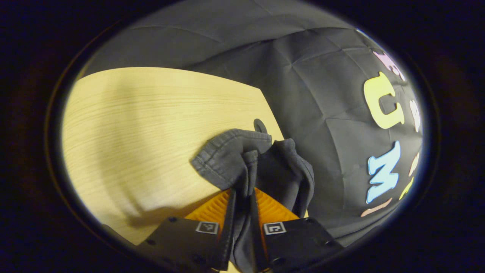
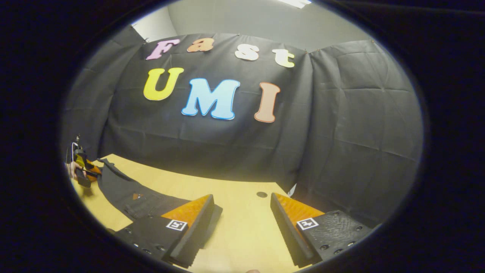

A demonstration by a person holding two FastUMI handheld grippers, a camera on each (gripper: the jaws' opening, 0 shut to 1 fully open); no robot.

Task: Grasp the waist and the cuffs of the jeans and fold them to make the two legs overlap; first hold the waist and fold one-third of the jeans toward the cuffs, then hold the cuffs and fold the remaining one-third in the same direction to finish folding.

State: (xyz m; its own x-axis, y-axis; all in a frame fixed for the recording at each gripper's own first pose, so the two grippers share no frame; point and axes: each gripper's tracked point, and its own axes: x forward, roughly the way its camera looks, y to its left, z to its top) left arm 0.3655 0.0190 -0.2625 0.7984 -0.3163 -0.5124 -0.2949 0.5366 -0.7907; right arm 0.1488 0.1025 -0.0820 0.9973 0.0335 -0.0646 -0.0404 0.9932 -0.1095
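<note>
My left claw [image 1: 242, 212] pinches the jeans [image 1: 242, 159] at lower centre; my right claw [image 2: 242, 227] gapes empty over the tabletop [image 2: 242, 235]. Leg-overlap fold likely underway; right must grip next.

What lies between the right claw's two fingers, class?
Only bare wooden table lies between the open right claw fingers in the right gripper view; the jeans lie off to its left.
</note>
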